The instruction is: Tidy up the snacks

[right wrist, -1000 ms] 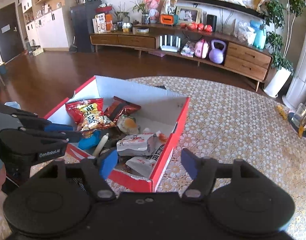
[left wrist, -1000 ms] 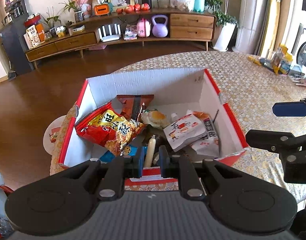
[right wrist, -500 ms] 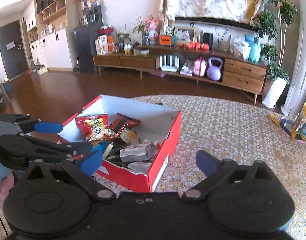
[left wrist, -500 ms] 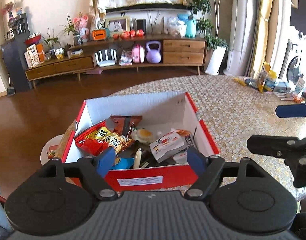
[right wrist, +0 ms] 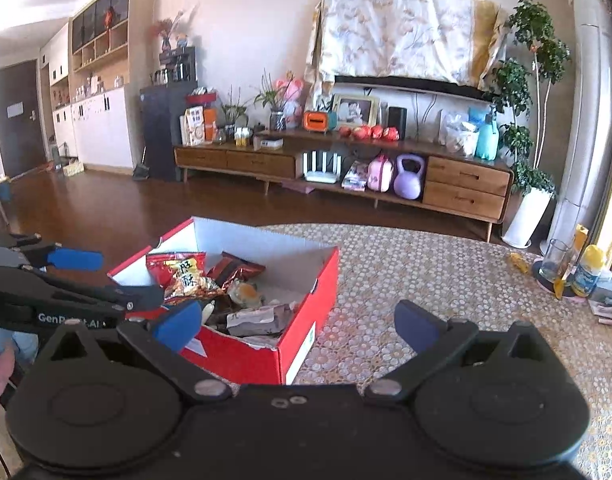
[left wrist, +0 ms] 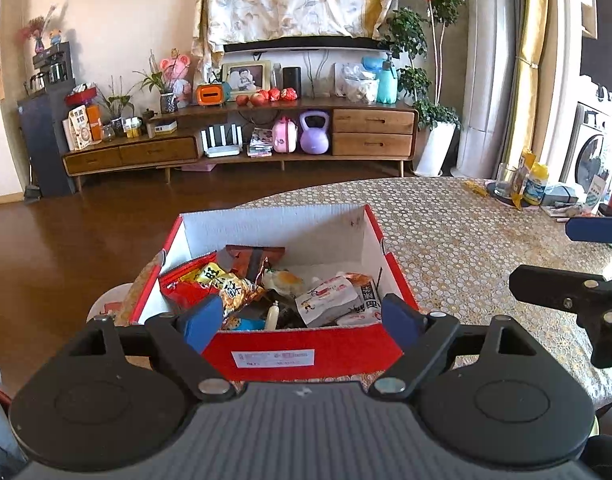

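Note:
A red cardboard box (left wrist: 306, 354) (right wrist: 310, 304) with a white inside stands on the patterned table. It holds several snacks: a red and yellow chip bag (left wrist: 213, 284) (right wrist: 181, 274), a dark brown packet (left wrist: 253, 256), a bun (left wrist: 283, 280) and a white wrapped pack (left wrist: 328, 300). My left gripper (left wrist: 299, 320) is open and empty, just in front of the box's near wall. My right gripper (right wrist: 297, 326) is open and empty, to the right of the box and back from it. Each gripper shows at the side of the other view.
The table wears a gold-patterned cloth (left wrist: 466, 248). A glass, a bottle and small items (right wrist: 574, 272) stand at its far right edge. A long wooden sideboard (left wrist: 241, 140) lines the far wall across bare wood floor.
My left gripper has opened from shut and drawn back and up from inside the box. My right gripper has opened wider and also pulled back; the box looks smaller in both views.

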Action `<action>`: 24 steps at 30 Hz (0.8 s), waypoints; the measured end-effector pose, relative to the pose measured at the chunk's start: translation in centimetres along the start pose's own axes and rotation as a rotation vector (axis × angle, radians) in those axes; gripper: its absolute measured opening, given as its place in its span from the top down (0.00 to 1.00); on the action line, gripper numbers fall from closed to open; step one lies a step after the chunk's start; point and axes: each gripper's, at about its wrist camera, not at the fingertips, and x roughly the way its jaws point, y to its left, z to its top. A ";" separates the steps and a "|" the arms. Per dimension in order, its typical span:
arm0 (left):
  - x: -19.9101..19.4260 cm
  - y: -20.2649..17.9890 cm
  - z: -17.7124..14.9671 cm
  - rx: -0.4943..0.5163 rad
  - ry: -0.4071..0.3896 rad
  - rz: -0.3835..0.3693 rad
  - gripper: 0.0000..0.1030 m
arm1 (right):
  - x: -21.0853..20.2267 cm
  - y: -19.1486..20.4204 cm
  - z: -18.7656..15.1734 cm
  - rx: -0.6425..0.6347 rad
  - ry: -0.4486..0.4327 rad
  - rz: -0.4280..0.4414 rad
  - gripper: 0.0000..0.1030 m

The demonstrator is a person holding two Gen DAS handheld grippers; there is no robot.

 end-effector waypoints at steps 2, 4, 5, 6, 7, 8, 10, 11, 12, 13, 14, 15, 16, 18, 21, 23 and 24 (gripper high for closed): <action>-0.3 -0.1 -0.3 0.000 -0.007 -0.003 0.05 | -0.3 0.0 -0.3 0.010 -0.010 -0.002 0.00; -0.6 -0.1 -0.7 -0.011 -0.028 0.001 0.00 | -0.4 -0.1 -0.6 0.019 -0.012 -0.002 0.00; -0.7 -0.2 -0.8 -0.013 -0.028 0.003 0.00 | -0.4 -0.3 -0.7 0.022 -0.011 0.001 0.00; -0.7 -0.3 -0.9 -0.018 -0.024 0.003 0.00 | -0.4 -0.4 -0.8 0.025 -0.009 0.002 0.00; -0.7 -0.3 -1.1 -0.024 -0.022 0.004 0.00 | -0.4 -0.4 -1.0 0.025 -0.007 0.000 0.00; -0.8 -0.3 -1.2 -0.026 -0.020 0.003 0.00 | -0.5 -0.3 -1.2 0.024 -0.006 0.000 0.00; -0.9 -0.5 -1.3 -0.026 -0.018 0.001 0.00 | -0.6 -0.1 -1.5 0.026 -0.004 0.005 0.00; -1.0 -0.6 -1.4 -0.028 -0.019 0.000 0.00 | -0.7 -0.1 -1.6 0.026 -0.003 0.005 0.00; -1.2 -0.6 -1.5 -0.032 -0.020 0.002 0.00 | -0.7 0.0 -1.6 0.025 -0.004 0.004 0.00; -1.3 -0.6 -1.5 -0.035 -0.022 0.001 0.00 | -0.8 0.0 -1.6 0.024 -0.005 0.003 0.00; -1.4 -0.5 -1.5 -0.039 -0.022 0.002 0.00 | -0.8 -0.1 -1.7 0.025 -0.004 0.002 0.00; -1.5 -0.5 -1.6 -0.042 -0.022 0.003 0.00 | -0.8 -0.1 -1.7 0.027 -0.004 0.002 0.00; -1.5 -0.5 -1.6 -0.043 -0.022 0.004 0.00 | -0.8 -0.1 -1.7 0.029 -0.002 0.004 0.00; -1.7 -0.4 -1.6 -0.042 -0.021 0.010 0.00 | -0.9 -0.2 -2.0 0.032 0.002 0.003 0.00; -2.0 -0.4 -1.5 -0.041 -0.032 0.014 0.00 | -0.9 -0.4 -2.1 0.042 0.005 0.000 0.00; -2.2 -0.4 -1.5 -0.040 -0.036 0.015 0.00 | -0.9 -0.5 -2.4 0.050 0.006 0.001 0.00; -2.2 -0.4 -1.4 -0.041 -0.038 0.017 0.00 | -0.9 -0.6 -2.5 0.052 0.008 0.001 0.00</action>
